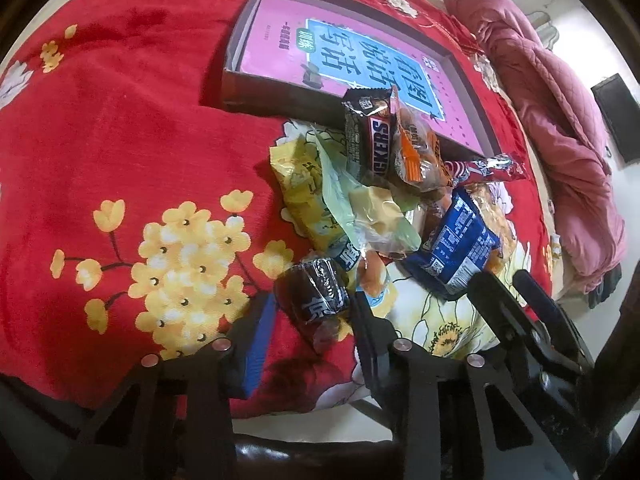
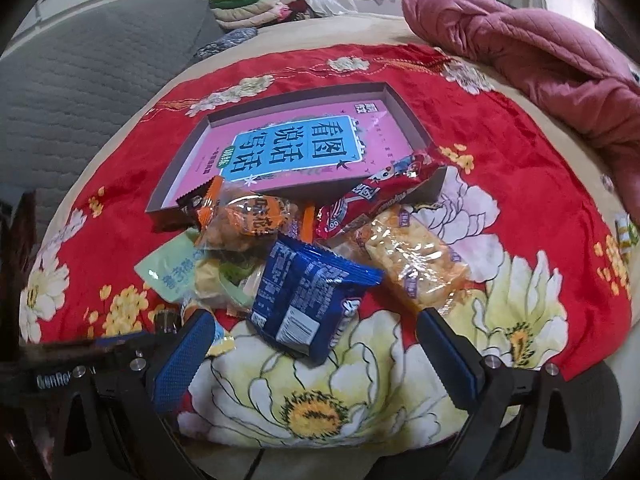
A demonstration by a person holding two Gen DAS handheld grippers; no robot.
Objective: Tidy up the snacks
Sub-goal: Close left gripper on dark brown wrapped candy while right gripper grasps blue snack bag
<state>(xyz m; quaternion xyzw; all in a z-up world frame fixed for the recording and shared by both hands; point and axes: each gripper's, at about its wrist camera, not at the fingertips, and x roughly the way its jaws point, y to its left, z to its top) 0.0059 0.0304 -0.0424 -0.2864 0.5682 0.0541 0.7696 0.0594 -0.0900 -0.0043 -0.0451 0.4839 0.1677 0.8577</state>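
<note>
A bed covered by a red floral blanket (image 2: 520,168) fills both wrist views. To the left of the snack pile the blanket lies bare and flat. A crumpled pink quilt (image 2: 532,52) runs along the far right edge of the bed, and a grey quilted mat (image 2: 88,80) lies beyond the blanket's left edge.

A shallow cardboard box (image 2: 404,108) sits open on the blanket behind the pile. Inside it lies a pink book with a blue panel of Chinese characters (image 2: 292,148), covering nearly the whole floor of the box. A red snack packet (image 2: 384,188) leans over the box's near right corner, and a Snickers bar (image 1: 370,142) and an orange-labelled clear bag (image 2: 244,220) overlap its near wall.

The rest of the pile rests on the blanket just in front of the box: a yellow packet (image 1: 298,184), a pale green bag (image 2: 172,268), a blue biscuit pack (image 2: 304,292) and a clear pack of golden pastry (image 2: 416,264).

The left hand-held gripper (image 1: 310,312) is closed on a small dark jelly cup (image 1: 312,292) at the pile's near left edge, one blue pad on each side. The right hand-held gripper (image 2: 316,340) stands wide open, its fingers either side of the blue biscuit pack without touching it.
</note>
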